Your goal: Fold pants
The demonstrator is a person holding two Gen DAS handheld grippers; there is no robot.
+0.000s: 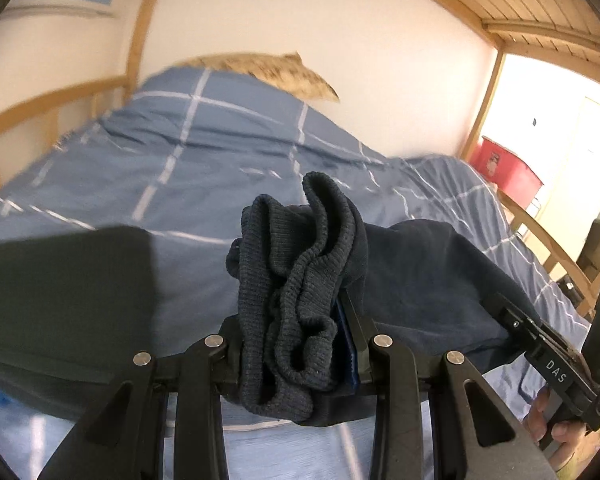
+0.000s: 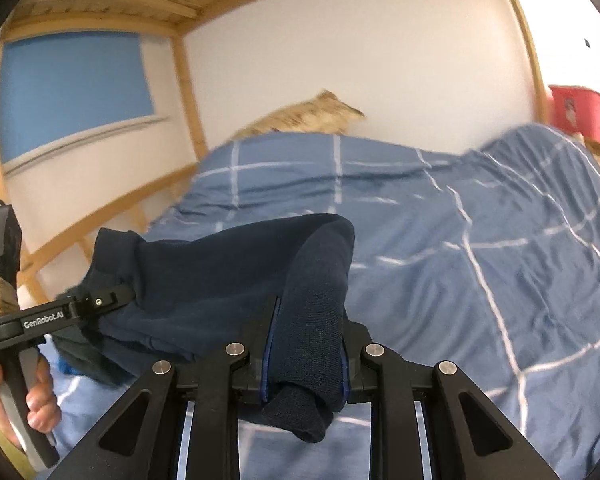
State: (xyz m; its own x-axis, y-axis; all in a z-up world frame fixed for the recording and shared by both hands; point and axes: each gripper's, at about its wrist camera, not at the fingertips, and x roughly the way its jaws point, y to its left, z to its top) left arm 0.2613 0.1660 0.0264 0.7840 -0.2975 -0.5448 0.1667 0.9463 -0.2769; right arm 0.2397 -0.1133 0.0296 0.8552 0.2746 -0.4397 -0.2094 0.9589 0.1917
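Above a bed [image 1: 204,168] with a blue checked cover, both tongs are clamped on a pair of dark navy pants [image 1: 420,280]. Seen from the left wrist, the left tongs [image 1: 296,344] are nearly closed, pinching a bunched ribbed cuff [image 1: 296,264] whose folds rise ahead of the fingers and hang down behind them. Seen from the right wrist, the right tongs [image 2: 304,360] are likewise drawn close together around a thick roll of the same cloth, and an end of it droops below the fingers.

The pants stretch between the two tools, held up off the cover; each tool shows at the edge of the other's view, with cloth running into its tip. A hand [image 2: 40,396] grips the left tool's handle at the lower left of the right wrist view.

The cloth hides the gripping pads almost entirely, apart from a thin blue strip. A dark blurred mass [image 1: 68,296] at the left of the left wrist view is hard to identify. Behind the bed, a tan patterned pillow [image 1: 284,72] against the white wall is smeared by blur. A red box [image 1: 508,168] sits past the bed's wooden frame [image 1: 52,100].
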